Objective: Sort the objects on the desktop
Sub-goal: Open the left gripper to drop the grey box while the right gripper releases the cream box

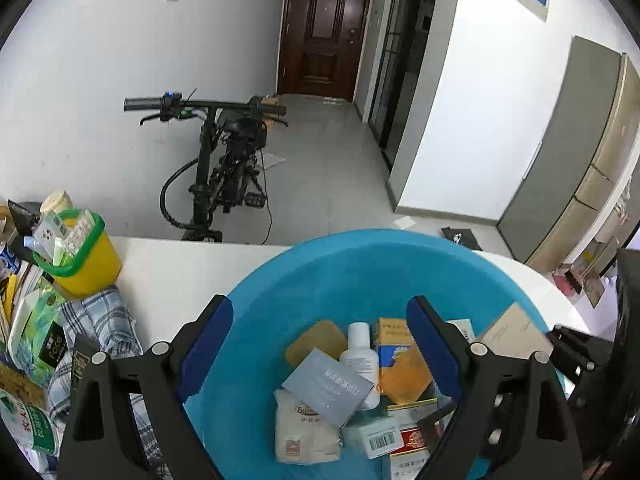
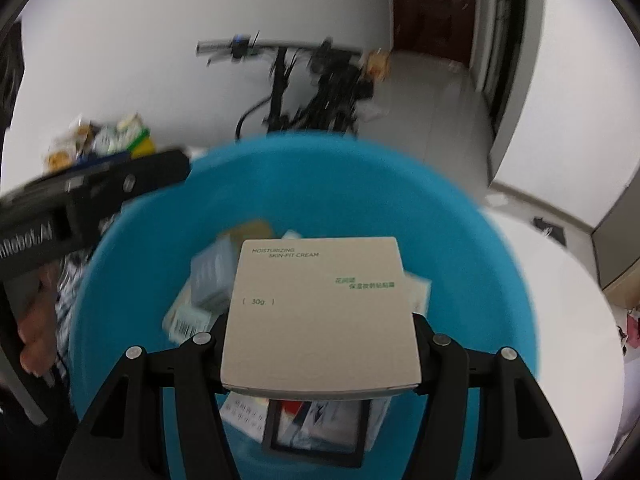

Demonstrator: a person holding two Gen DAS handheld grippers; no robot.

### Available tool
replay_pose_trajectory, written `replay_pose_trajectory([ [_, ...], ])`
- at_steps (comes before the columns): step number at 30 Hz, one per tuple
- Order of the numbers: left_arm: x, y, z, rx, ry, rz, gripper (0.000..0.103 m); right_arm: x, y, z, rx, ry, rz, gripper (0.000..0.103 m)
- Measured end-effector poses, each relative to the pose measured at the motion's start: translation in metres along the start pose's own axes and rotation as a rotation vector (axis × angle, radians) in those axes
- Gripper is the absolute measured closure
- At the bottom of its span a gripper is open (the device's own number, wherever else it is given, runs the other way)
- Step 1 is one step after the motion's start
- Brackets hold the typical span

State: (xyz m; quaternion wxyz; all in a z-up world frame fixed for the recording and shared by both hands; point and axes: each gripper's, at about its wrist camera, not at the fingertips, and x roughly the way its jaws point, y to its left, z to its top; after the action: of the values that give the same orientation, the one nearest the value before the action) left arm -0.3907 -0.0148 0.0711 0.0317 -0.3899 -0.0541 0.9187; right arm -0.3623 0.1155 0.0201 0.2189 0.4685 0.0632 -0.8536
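Right hand-held gripper [image 2: 320,320]: clamped on a beige cream box [image 2: 320,312], one finger on each side edge; box face-up, printed "MOISTURIZING SKIN-FIT CREAM" and "30g".
Cream box position: held above the blue basin [image 2: 480,240], over the pile inside it; not touching the contents as far as could be told.
Left hand-held gripper [image 1: 320,344]: jaws wide, nothing between the blue pads [image 1: 208,344]; poised over the basin's near half. In the right wrist view its black body showed at the left edge, with a hand behind it.
Basin contents, near: white pouch [image 1: 304,428], small box with barcode [image 1: 376,438], red-and-white carton [image 1: 412,448].
Basin contents, middle: grey flat packet [image 1: 328,384] lying tilted over the pouch, white bottle [image 1: 360,356] partly under the packet, orange-and-blue box [image 1: 400,360] just beside the bottle.
Basin contents, far: tan pad [image 1: 316,340] behind the packet, brown card [image 1: 516,332] leaning on the right wall.
Table [image 1: 180,276]: white, carrying the basin.
Table, left side: plaid cloth [image 1: 100,320], green tissue pack [image 1: 32,332], yellow bin with green rim [image 1: 80,256] stuffed with sachets.
Floor beyond table: black bicycle [image 1: 224,160] parked against the white wall.
Far end: dark wooden door [image 1: 324,36].
Right wrist view: blurred, background details unclear.
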Motion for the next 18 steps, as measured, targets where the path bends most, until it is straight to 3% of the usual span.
replay_pose_trajectory([
  [11,0.008,0.002,-0.004,0.024,0.015,0.061,0.013,0.021,0.005,-0.005,-0.032,0.083,-0.013,0.044],
  [18,0.013,-0.002,-0.007,0.035,0.037,0.051,0.013,0.022,0.006,-0.008,-0.041,0.102,-0.016,0.041],
])
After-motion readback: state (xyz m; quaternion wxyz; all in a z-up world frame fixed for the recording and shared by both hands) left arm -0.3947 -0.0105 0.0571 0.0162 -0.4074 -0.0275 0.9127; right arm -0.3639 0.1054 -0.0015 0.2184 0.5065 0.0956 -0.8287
